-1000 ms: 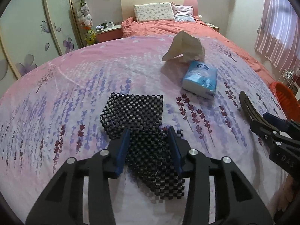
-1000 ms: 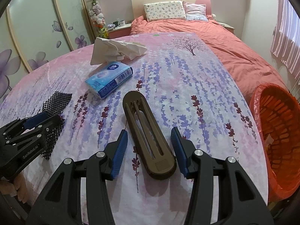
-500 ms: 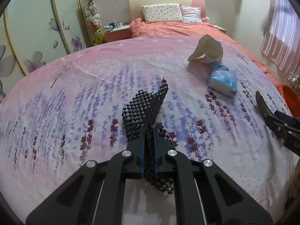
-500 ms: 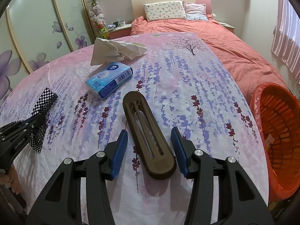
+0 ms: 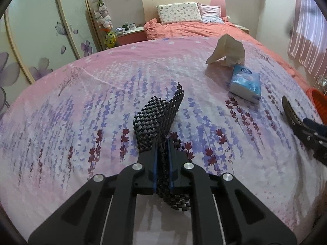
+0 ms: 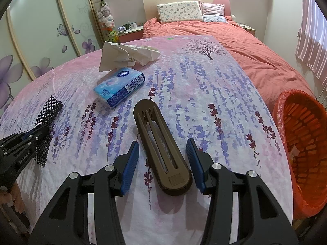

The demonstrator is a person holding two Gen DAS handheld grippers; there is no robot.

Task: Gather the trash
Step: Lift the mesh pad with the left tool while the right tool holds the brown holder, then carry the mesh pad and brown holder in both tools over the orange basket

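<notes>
A: Where is the mesh (image 5: 159, 118) now?

B: It is between the pads of your left hand-held gripper (image 5: 162, 159), which is closed tightly on it. The pinch has folded the mesh, so its far part stands up, while its near end seems to lie on the cloth of the desk (image 5: 71, 112).

A: And my right hand-held gripper (image 6: 162, 159)?

B: It is half open. The brown tray (image 6: 161, 149) lies between the fingers, but the pads do not touch it.

A: So which step is this?

B: I judge it as the pick-up of the first piece of trash: gripped, but not yet lifted. Next you need to raise it free and carry it to the orange bin (image 6: 304, 143) at the right edge of the desk, passing above the right hand-held gripper. The tissue pack (image 6: 119, 86) and the crumpled paper (image 6: 124, 54) behind it wait further away.
</notes>
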